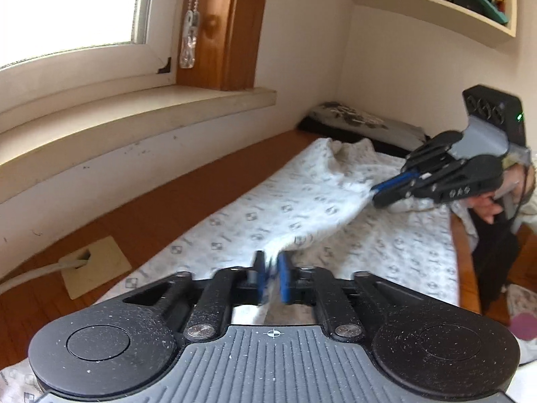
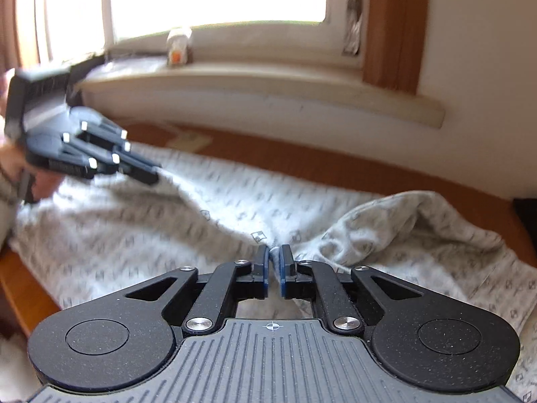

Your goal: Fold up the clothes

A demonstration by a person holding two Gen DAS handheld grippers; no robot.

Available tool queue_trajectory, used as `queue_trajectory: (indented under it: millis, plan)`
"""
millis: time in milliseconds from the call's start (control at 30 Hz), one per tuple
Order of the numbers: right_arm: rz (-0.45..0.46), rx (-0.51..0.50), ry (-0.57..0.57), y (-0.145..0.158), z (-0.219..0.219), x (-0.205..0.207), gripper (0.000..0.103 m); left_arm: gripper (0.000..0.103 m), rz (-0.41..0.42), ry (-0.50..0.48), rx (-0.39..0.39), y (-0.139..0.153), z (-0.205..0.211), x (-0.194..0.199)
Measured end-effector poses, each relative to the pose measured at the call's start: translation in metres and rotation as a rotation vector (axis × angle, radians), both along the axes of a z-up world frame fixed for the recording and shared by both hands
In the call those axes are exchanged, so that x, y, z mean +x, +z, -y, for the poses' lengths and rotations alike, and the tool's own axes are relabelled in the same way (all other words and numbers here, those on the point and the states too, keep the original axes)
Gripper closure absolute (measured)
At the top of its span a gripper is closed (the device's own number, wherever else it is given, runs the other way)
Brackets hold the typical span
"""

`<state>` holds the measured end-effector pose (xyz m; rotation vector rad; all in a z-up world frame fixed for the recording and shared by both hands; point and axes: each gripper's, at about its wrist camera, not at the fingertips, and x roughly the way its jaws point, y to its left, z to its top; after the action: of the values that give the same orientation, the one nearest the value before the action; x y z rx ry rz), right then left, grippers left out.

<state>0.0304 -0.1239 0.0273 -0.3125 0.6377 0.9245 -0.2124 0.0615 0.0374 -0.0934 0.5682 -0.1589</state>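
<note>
My left gripper (image 1: 272, 277) and right gripper (image 2: 274, 268) each pinch the patterned garment (image 1: 302, 201) on the wooden desk (image 1: 188, 201) below the windowsill (image 1: 134, 117).

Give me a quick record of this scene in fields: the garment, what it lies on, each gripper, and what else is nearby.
garment: white patterned garment, spread out with a raised, rumpled fold
surface: wooden table below a window sill
left gripper: jaws pinching a gathered edge of the garment
right gripper: jaws nearly together, pinching cloth at another edge
fold state: not yet folded; both edges lifted slightly
nearby: bookshelf on the wall; dark folded items at the far end of the table
</note>
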Motion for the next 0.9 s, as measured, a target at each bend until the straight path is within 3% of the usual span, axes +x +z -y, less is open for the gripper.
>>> queue_trajectory:
  millis: [33,100,200,333,433,500,567,633,667,900]
  plan:
    - [0.0,0.005,-0.005,0.0,0.003,0.001,0.088,0.043,0.011,0.002,-0.004,0.002,0.0,-0.001]
    - [0.011,0.032,-0.039,0.005,0.015,0.007,0.074,0.037,0.04,0.005,-0.026,0.006,-0.002,-0.005]
    - [0.05,0.037,-0.107,0.012,0.036,0.024,0.072,0.027,0.067,0.05,-0.058,0.009,-0.007,-0.003]
    - [0.037,-0.021,-0.185,-0.004,0.058,0.06,0.066,0.026,0.05,0.14,-0.068,0.008,-0.012,0.017]
    - [-0.011,-0.053,-0.202,-0.025,0.067,0.084,0.064,0.022,0.039,0.156,-0.043,0.011,-0.009,0.038]
    - [-0.049,-0.025,-0.214,-0.034,0.072,0.095,0.058,0.022,0.042,0.162,-0.028,0.01,-0.008,0.049]
    - [-0.077,0.004,-0.213,-0.036,0.075,0.1,0.058,0.022,0.053,0.174,-0.03,0.004,-0.009,0.056]
    - [-0.083,0.005,-0.198,-0.034,0.074,0.101,0.076,0.022,0.054,0.186,-0.049,-0.006,-0.013,0.059]
    - [-0.077,-0.001,-0.189,-0.03,0.074,0.098,0.1,0.022,0.048,0.191,-0.055,-0.011,-0.016,0.059]
    - [0.006,0.011,-0.181,0.031,0.092,0.058,0.1,0.022,0.002,0.185,-0.039,-0.026,-0.023,0.059]
